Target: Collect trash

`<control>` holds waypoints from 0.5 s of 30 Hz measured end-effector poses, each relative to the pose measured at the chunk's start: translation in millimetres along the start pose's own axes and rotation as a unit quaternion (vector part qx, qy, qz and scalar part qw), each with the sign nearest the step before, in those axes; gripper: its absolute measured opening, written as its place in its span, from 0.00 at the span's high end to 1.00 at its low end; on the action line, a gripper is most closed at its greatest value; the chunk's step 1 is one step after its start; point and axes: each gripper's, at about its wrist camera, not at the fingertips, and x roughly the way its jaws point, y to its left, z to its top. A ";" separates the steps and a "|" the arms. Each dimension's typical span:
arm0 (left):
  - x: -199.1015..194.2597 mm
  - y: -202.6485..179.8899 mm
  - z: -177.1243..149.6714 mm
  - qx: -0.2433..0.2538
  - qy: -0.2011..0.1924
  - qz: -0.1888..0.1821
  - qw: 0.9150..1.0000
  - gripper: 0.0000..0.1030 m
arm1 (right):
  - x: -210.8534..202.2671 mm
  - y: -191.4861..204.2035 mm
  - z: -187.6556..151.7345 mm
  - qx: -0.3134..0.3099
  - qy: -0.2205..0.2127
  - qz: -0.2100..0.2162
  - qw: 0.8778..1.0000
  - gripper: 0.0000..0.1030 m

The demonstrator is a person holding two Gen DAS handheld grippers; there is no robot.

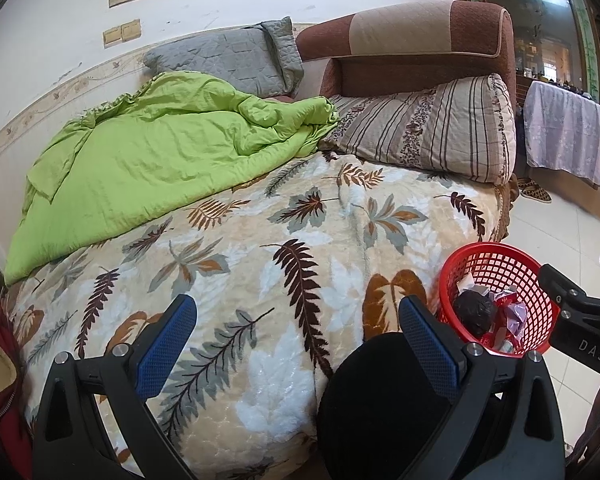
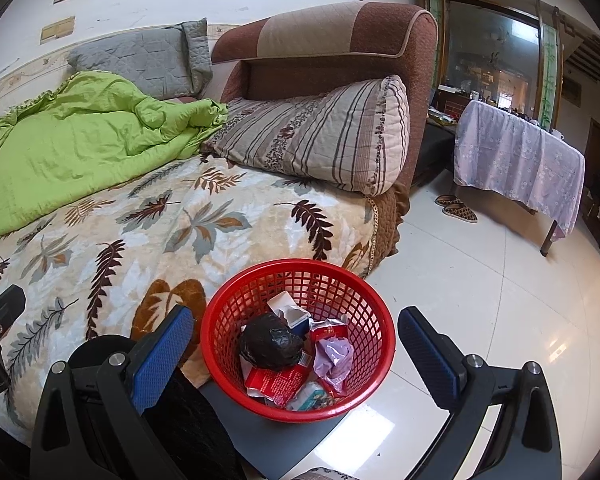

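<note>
Right tool (image 2: 296, 344) is spread wide, nothing between its blue pads (image 2: 162, 356), and the red basket (image 2: 224, 320) sits right in the gap, low on the floor just ahead. Inside it: a crumpled black bag (image 2: 270, 346), a red wrapper (image 2: 274, 380), a lilac scrap (image 2: 334, 354), a small white carton (image 2: 286, 306). Left tool (image 1: 298, 338) gapes just as wide, empty, hovering over the leaf-print blanket (image 1: 260, 240) on the bed, with the basket off to its right, beside the bed's edge. Further ahead of both lies a green quilt (image 1: 152, 160), then a striped pillow (image 2: 320, 136) against the brown headboard (image 2: 340, 36). Far right, a cloth-draped bench (image 2: 516, 160), slippers (image 2: 458, 208) beneath.
</note>
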 end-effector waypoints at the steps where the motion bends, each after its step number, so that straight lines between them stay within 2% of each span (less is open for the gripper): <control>1: 0.8 -0.5 0.8 0.000 0.000 0.000 1.000 0.02 | 0.5 0.4 0.1 0.000 0.001 0.000 1.000 0.00; 6: 0.4 0.2 0.1 -0.002 0.002 -0.001 1.000 0.02 | 2.0 1.7 0.0 -0.001 0.002 0.001 1.000 0.00; 10: 12.5 22.9 0.6 -0.035 0.022 -0.001 0.999 0.02 | 5.3 6.1 4.9 -0.006 -0.005 0.006 1.000 0.00; 13: 26.5 61.3 0.0 -0.078 0.034 0.041 0.996 0.02 | 14.1 21.2 19.2 -0.025 -0.012 0.021 0.999 0.00; 15: 36.3 89.4 -2.4 -0.111 0.046 0.074 0.990 0.02 | 26.0 41.2 34.3 -0.042 -0.001 0.049 0.998 0.00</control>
